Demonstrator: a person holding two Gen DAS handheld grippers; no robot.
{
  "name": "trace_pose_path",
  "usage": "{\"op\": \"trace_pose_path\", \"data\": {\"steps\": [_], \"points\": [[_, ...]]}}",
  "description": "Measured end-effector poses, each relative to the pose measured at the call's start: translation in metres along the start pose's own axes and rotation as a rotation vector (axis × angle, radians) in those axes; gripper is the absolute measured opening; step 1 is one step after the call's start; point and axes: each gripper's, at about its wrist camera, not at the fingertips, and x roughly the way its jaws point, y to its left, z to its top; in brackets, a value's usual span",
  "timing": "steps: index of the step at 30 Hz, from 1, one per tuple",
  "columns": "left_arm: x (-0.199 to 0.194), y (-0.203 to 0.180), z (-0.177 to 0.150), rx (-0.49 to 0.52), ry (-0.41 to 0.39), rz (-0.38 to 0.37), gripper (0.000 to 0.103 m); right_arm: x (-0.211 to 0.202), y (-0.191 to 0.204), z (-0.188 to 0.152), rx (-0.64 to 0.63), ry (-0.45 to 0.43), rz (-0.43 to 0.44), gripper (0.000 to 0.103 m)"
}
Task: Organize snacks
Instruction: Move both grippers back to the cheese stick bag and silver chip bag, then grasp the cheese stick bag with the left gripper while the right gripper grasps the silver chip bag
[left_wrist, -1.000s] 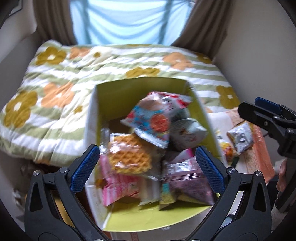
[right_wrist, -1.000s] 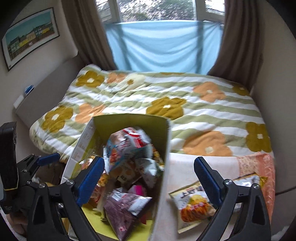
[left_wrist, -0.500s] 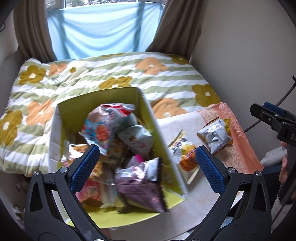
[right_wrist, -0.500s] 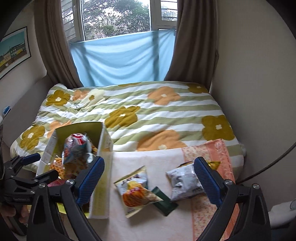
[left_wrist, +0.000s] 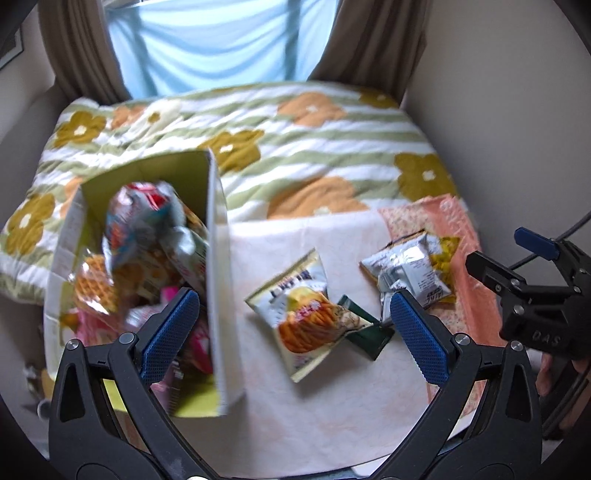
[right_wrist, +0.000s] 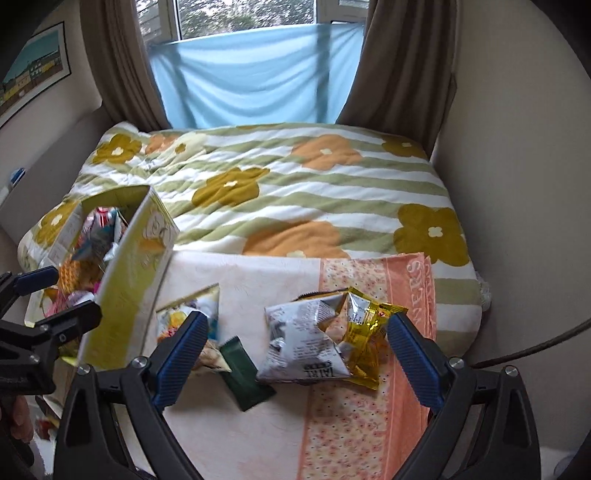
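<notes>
A yellow-green cardboard box (left_wrist: 216, 280) (right_wrist: 125, 291) full of snack packets stands at the left on a pale cloth. Loose on the cloth lie a chips bag (left_wrist: 306, 314) (right_wrist: 184, 314), a dark green bar (left_wrist: 369, 334) (right_wrist: 245, 376), a silver packet (left_wrist: 406, 269) (right_wrist: 306, 343) and a yellow packet (left_wrist: 445, 251) (right_wrist: 365, 332). My left gripper (left_wrist: 295, 332) is open and empty, hovering above the box edge and chips bag. My right gripper (right_wrist: 293, 354) is open and empty above the silver packet; it also shows in the left wrist view (left_wrist: 517, 266).
The cloth (right_wrist: 258, 280) and a pink floral towel (right_wrist: 373, 424) lie on a bed with a flowered striped quilt (right_wrist: 277, 192). Walls close in at the right and left. Curtains and a blue sheet hang at the window behind.
Both grippers have swung right, away from the box. The loose packets on the cloth have come into the middle of both views. Both stay open.
</notes>
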Motion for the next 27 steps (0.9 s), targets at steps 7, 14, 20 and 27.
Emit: {"op": "trace_pose_path", "data": {"steps": [7,14,20,27], "points": [[0.053,-0.024,-0.018,-0.106,0.103,0.08,0.103,0.045,-0.036,-0.02,-0.031,0.057,0.096,0.096],[0.096,-0.021,-0.036,-0.236,0.139,0.149,0.103,0.077,-0.035,-0.031,-0.075,0.085,0.198,0.096],[0.127,-0.014,-0.034,-0.295,0.166,0.178,0.103,0.099,-0.023,-0.031,-0.17,0.114,0.231,0.096],[0.159,-0.005,-0.043,-0.36,0.227,0.18,0.098,0.123,-0.014,-0.034,-0.206,0.147,0.263,0.096]]}}
